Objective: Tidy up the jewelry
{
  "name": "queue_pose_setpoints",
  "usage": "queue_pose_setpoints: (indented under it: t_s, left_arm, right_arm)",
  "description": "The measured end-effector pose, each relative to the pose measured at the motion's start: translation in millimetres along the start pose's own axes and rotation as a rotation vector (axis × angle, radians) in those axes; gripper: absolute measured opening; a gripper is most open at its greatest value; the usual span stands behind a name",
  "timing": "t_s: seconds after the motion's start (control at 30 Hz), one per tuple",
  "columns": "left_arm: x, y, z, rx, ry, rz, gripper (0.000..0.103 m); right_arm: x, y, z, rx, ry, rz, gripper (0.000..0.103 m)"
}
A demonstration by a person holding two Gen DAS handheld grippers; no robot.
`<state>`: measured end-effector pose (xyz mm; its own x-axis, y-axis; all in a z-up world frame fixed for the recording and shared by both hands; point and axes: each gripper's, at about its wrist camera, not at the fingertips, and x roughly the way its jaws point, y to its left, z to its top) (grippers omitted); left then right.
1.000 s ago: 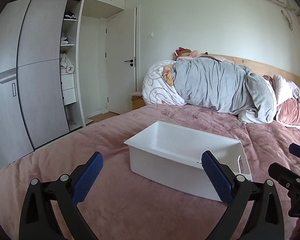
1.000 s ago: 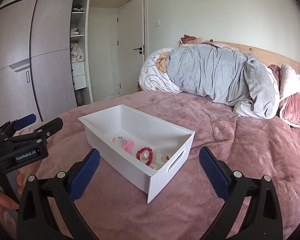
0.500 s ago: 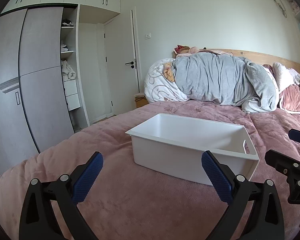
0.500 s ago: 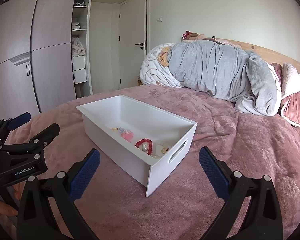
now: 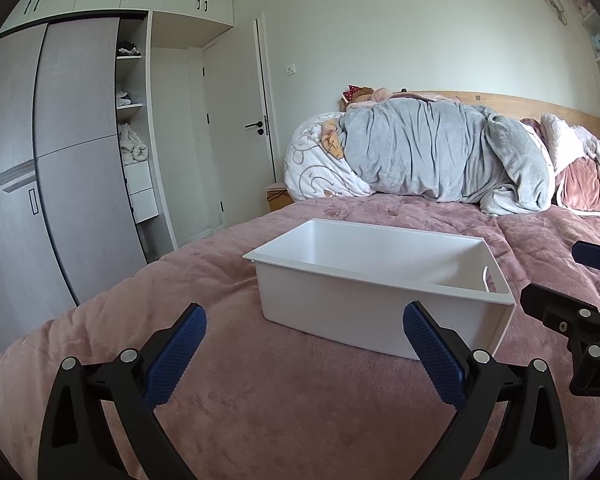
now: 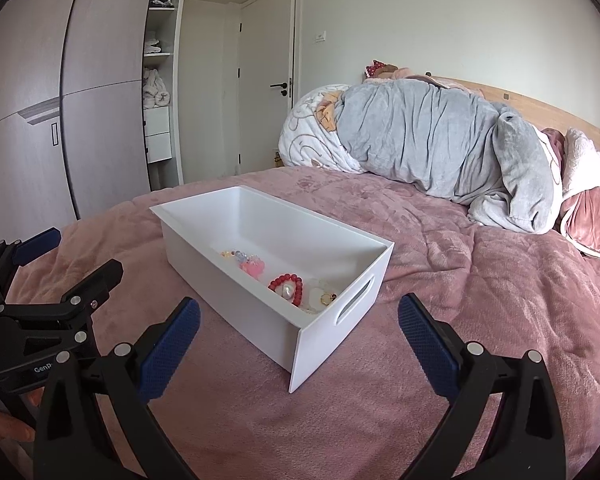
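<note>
Pink plush bedspread [image 6: 460,320] covers the bed that carries everything, with a grey wardrobe [image 5: 68,160] standing far left and a closed white door [image 5: 236,128] beside it. Going left to right in my right wrist view, my left tool [image 6: 40,272] sits low at the left edge, apart from the bin, its blue-padded fingers spread wide with nothing between them. Next comes the white bin [image 6: 320,340], resting flat on the bedspread with its slotted handle end turned toward me. Inside it, along the near wall, lie a small string of pale beads [image 6: 234,255], then a pink trinket [image 6: 253,267], then a red bead bracelet [image 6: 286,286], and last some clear and gold pieces [image 6: 324,297] that are too small for me to name with confidence. My right tool [image 6: 299,330] hangs just short of the bin's near corner, fingers wide apart and holding nothing. Behind, to the right, a grey duvet [image 6: 440,144] is heaped against the wooden headboard [image 6: 532,110], with a pink pillow [image 6: 592,220] at the far right
</note>
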<state>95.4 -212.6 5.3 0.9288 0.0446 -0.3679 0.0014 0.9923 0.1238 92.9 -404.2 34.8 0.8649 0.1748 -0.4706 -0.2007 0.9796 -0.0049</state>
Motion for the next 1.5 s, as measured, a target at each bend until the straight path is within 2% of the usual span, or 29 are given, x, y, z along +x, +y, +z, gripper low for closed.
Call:
queue_pose_setpoints:
  t_s: [0.4,0.63,0.8,1.13,1.5]
  left_arm:
    - [0.8,-1.2,-4.6,-0.019,0.025,0.028,0.1]
    - [4.0,11.8,-2.9,-0.107,0.037,0.019,0.1]
    - [5.5,13.2,0.4,-0.105,0.033,0.049,0.1]
    - [3.6,13.0,0.4,-0.105,0.015,0.053,0.1]
    - [4.8,11.6,0.0,-0.126,0.023,0.026,0.099]
  right_arm:
    - [3.0,0.8,-2.5,-0.02,0.008,0.006,0.098]
    - [3.5,0.1,-1.6,-0.01,0.009,0.009,0.098]
    - [3.9,-0.7,-1.4,-0.011,0.011,0.011,0.098]
    - [4.7,-2.2,-2.8,-0.003,0.014,0.012,0.098]
    - [6.6,-2.6,-4.4,-0.003,0.023,0.022,0.098]
